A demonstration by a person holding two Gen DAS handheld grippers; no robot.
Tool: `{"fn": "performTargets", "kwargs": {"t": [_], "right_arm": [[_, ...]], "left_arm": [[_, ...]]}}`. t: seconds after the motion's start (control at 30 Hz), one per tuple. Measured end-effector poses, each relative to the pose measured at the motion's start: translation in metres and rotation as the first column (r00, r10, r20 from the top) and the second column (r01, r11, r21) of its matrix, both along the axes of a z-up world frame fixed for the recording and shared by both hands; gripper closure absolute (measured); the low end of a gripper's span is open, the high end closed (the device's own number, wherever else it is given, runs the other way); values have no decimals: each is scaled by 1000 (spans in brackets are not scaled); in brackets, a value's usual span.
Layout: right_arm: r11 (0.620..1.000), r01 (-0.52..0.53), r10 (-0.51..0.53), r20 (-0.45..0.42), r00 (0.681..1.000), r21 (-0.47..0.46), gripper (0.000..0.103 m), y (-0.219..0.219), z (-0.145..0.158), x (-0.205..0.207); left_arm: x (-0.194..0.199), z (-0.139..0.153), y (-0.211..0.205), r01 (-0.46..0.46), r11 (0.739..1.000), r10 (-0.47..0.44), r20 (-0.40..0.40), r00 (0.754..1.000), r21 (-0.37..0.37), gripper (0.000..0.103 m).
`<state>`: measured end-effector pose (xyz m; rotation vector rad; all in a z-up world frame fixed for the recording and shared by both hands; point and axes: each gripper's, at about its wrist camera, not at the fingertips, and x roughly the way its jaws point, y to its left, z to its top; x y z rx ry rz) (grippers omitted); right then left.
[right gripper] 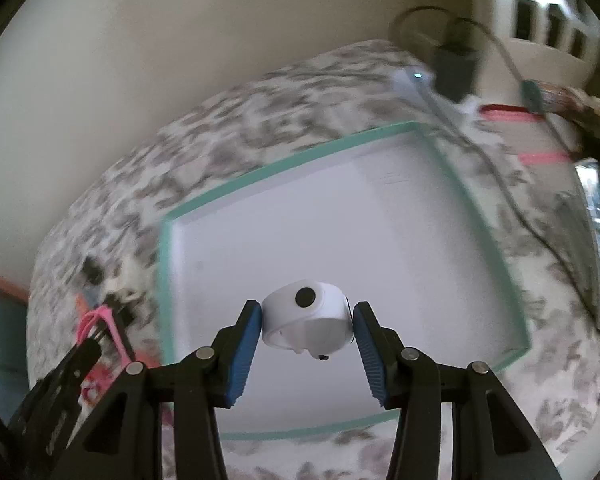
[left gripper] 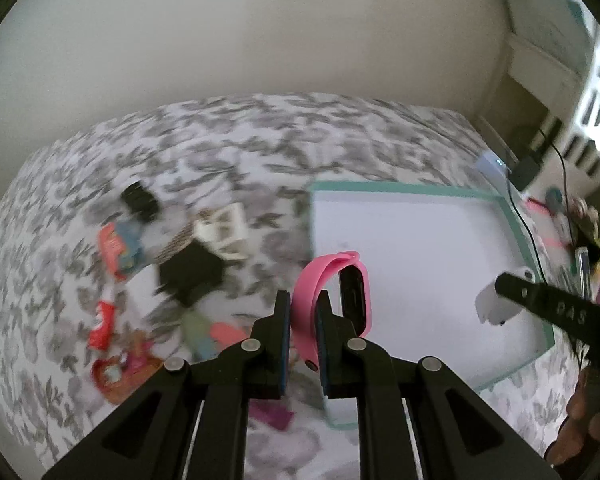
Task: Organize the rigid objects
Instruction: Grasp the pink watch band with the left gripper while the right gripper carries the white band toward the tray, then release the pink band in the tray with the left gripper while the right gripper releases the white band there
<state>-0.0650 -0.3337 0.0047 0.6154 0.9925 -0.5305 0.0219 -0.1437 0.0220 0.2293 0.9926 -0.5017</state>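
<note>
Left wrist view: your left gripper point(left gripper: 303, 312) is clamped on a pink wristband point(left gripper: 332, 300) at lower centre, over the left edge of the teal-rimmed tray point(left gripper: 404, 189). Loose items lie blurred at left on the patterned bedspread point(left gripper: 220, 140).

Right wrist view: your right gripper point(right gripper: 306, 322) pinches a white gadget point(right gripper: 306, 320) above the tray's white floor, at lower centre.
</note>
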Motion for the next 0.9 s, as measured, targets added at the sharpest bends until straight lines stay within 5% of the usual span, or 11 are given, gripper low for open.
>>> {"fn": "performTargets", "kwargs": {"t": [0.3,0.63,0.67,0.73,0.8,0.9], "right_arm": [[991,77,-81,-39,996,-105,53,-28,-2,-15],[991,91,-101,-98,990,-101,52,-43,-23,-17],[991,93,-102,-92,991,-97,52,-44,-23,-18],[990,91,-101,-95,990,-107,52,-44,-22,-18],[990,89,-100,-99,990,-111,52,-43,-23,-18],[990,89,-101,-99,990,-111,51,-43,-22,-18]], "left_arm": [[-15,-24,-59,131,990,-130,-19,991,43,91],[-13,-48,-78,149,986,-143,-73,987,77,89],[-13,-49,-78,146,986,-140,-78,987,81,86],[-12,-49,-77,140,987,-133,-80,988,85,54],[-11,-48,-75,131,988,-124,-85,989,77,36],[-9,-45,-72,114,991,-108,-92,990,65,36]]}}
